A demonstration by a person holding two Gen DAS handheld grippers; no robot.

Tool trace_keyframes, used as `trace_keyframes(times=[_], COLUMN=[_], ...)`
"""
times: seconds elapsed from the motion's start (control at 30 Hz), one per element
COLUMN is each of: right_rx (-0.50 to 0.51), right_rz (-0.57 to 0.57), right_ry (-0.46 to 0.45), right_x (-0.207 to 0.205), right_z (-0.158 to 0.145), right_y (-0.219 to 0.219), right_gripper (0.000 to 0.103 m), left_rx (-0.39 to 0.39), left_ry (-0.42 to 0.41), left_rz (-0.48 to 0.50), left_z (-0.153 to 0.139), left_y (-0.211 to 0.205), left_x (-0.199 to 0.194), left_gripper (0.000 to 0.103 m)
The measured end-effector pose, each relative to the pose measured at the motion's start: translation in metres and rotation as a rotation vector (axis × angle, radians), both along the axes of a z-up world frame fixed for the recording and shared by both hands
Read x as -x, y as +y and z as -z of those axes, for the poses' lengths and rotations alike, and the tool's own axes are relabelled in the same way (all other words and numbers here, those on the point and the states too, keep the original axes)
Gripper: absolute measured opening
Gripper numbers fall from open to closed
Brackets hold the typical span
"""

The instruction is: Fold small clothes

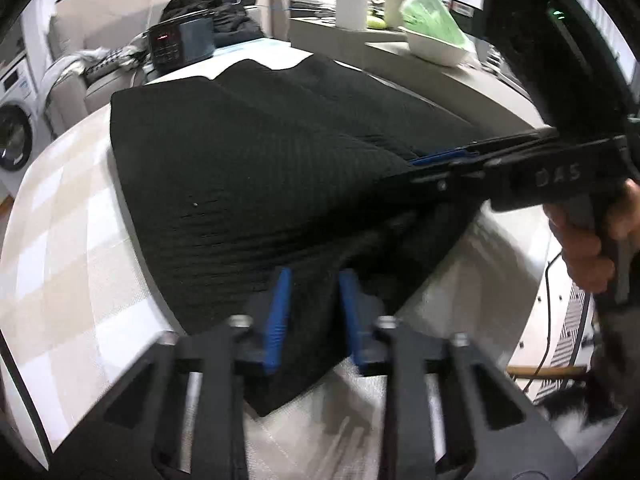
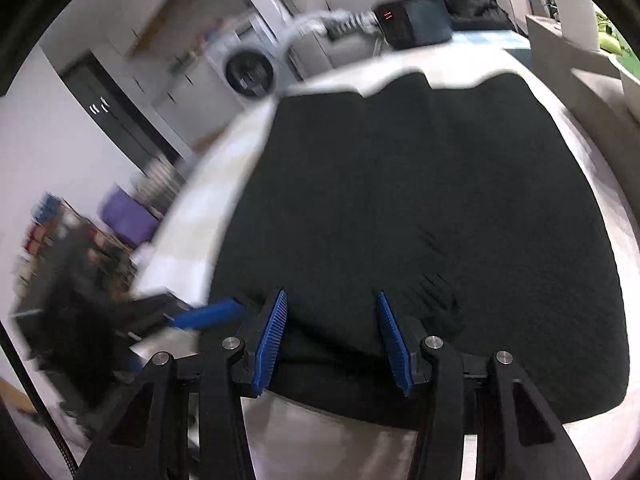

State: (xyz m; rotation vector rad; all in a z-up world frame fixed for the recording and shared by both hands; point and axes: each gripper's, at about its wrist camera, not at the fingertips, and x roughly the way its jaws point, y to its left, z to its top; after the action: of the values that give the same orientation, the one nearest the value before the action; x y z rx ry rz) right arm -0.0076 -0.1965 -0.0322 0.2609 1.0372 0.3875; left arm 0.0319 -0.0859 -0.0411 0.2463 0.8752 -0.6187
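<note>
I have a black garment spread over the table, which wears a pale checked cloth. It lies mostly flat, with long creases running away toward the far edge and a wavy hem at the far side.

My left gripper is clenched on the near corner of the garment: a fold of black fabric stands pinched between its blue pads, and the corner below them hangs in a point over the table edge.

My right gripper sits at the near edge of the same garment with its jaws parted. The blue ribbed pads straddle the hem, and fabric lies between them, but I cannot see them pressing on it, so I read this one as released. In the left wrist view the right gripper comes in from the right, low over the cloth, with a hand wrapped around its grip.

At the far end of the table stands a dark box with red lit digits, and behind it a heap of dark clothing. To the far right is a white bowl with something green in it. A washing machine stands off to the left; the background there is blurred.
</note>
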Motion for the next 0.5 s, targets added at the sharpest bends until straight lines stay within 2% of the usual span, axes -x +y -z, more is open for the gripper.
trace_keyframes(times=[0.07, 0.1, 0.13, 0.17, 0.2, 0.33, 0.4, 0.47, 0.5], right_rx=[0.008, 0.011, 0.028, 0.037, -0.005, -0.118, -0.169, -0.142, -0.08], right_rz=[-0.015, -0.02, -0.018, -0.012, -0.014, -0.025, -0.046, -0.037, -0.034], right_ry=[-0.012, -0.019, -0.027, -0.035, -0.038, -0.107, -0.101, -0.064, -0.033], right_x=[0.004, 0.005, 0.006, 0.006, 0.005, 0.017, 0.027, 0.033, 0.033], right_z=[0.004, 0.005, 0.005, 0.004, 0.003, -0.024, -0.03, -0.02, -0.012], right_y=[-0.002, -0.003, -0.004, -0.005, -0.008, -0.01, -0.011, -0.011, -0.009], right_gripper=[0.048, 0.041, 0.022, 0.013, 0.007, 0.006, 0.006, 0.006, 0.007], left_rx=[-0.001, -0.003, 0.007, 0.038, 0.063, 0.196, 0.221, 0.213, 0.205], left_ry=[-0.015, -0.023, -0.025, -0.026, -0.028, -0.021, -0.005, 0.028, 0.047], left_rz=[0.016, 0.02, 0.021, 0.021, 0.018, 0.041, 0.059, 0.059, 0.054], left_z=[-0.002, -0.002, -0.004, -0.009, -0.013, -0.034, -0.034, -0.027, -0.022], left_y=[0.001, 0.002, 0.004, 0.008, 0.014, 0.048, 0.059, 0.066, 0.069], left_x=[0.004, 0.006, 0.007, 0.008, 0.009, 0.019, 0.026, 0.031, 0.033], left_gripper=[0.004, 0.003, 0.003, 0.002, 0.002, 0.002, 0.002, 0.002, 0.002])
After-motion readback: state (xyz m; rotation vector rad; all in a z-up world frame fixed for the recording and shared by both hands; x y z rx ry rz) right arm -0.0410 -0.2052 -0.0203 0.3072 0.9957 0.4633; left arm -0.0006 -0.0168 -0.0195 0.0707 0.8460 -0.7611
